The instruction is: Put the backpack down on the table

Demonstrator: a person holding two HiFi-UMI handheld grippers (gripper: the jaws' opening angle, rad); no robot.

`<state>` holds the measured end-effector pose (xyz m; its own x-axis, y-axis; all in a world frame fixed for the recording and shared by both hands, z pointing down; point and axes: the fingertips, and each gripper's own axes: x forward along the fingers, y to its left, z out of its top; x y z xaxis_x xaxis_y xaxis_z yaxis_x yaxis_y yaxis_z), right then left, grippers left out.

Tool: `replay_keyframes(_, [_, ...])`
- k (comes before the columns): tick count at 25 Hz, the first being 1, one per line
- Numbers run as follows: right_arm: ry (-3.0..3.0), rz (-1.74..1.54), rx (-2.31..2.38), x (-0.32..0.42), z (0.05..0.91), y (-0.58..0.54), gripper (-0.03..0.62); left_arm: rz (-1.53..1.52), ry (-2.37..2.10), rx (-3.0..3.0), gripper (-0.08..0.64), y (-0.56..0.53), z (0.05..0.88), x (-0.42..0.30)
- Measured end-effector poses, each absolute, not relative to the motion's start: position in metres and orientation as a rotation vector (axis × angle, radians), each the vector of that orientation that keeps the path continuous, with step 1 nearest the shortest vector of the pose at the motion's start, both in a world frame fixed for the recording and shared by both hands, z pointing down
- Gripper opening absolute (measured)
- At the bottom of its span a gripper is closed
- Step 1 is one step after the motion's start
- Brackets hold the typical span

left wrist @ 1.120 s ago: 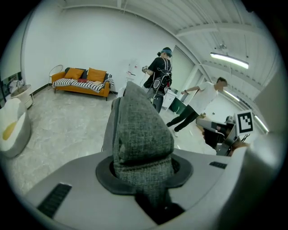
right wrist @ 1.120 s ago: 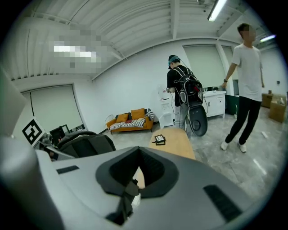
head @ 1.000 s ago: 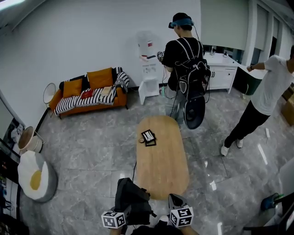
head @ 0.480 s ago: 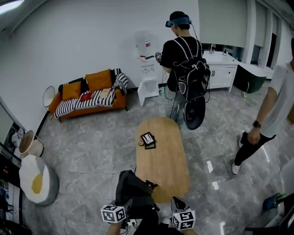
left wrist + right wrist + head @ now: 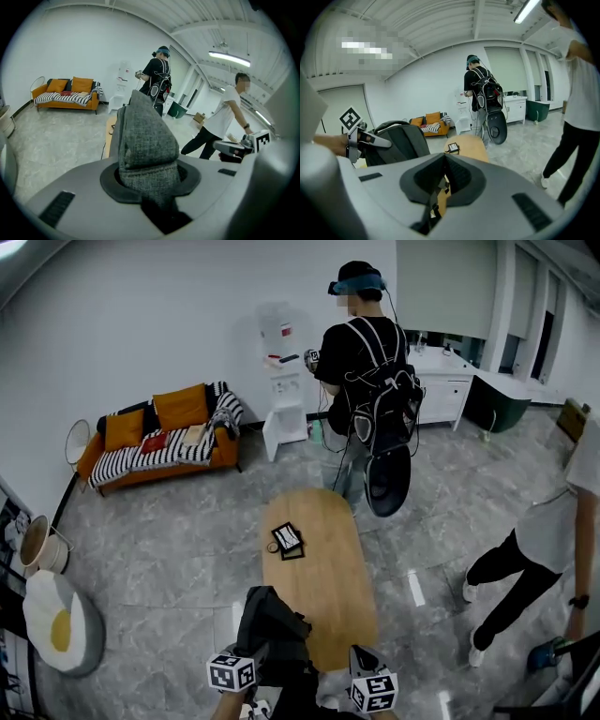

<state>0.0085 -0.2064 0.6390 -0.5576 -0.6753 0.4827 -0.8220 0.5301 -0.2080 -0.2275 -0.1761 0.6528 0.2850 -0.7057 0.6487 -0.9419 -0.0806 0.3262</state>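
A dark grey backpack [image 5: 272,622] hangs at the near left end of the oval wooden table [image 5: 323,587], just off its edge. My left gripper [image 5: 251,652] is shut on the backpack's top. In the left gripper view grey fabric [image 5: 145,136] rises out from between the closed jaws of the left gripper [image 5: 147,185]. My right gripper [image 5: 359,654] hovers at the table's near right end, apart from the bag. In the right gripper view the right gripper [image 5: 442,161] has its jaws nearly together over the tabletop [image 5: 473,145]. Small dark bits show in the slit; I cannot tell what they are. The backpack [image 5: 401,140] hangs to its left.
Black cards [image 5: 286,540] lie on the table's far half. A person wearing a backpack [image 5: 366,381] stands beyond the far end. Another person [image 5: 525,568] bends over at the right. An orange sofa [image 5: 155,437] and an egg-shaped cushion [image 5: 56,624] are on the left.
Both grippers and the backpack have moved forward to the table's near end. The person on the right has walked nearer along the right side.
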Motion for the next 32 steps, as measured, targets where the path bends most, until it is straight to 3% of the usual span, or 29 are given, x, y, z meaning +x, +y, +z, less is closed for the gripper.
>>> replay_keyframes(10, [-2.358, 0.588, 1.272, -0.019, 0.628, -0.265, 0.011, 0.487, -1.386, 1.948, 0.118, -0.278, 0.651, -0.257])
replay_keyframes(22, [-2.156, 0.674, 1.423, -0.002, 0.645, -0.303, 0.011, 0.732, -1.254, 2.185, 0.115, -0.422, 0.667, -0.299])
replay_keyframes(32, [-2.026, 0.743, 1.497, 0.031, 0.659, -0.298, 0.01, 1.124, -0.972, 2.57, 0.115, -0.421, 0.744, -0.23])
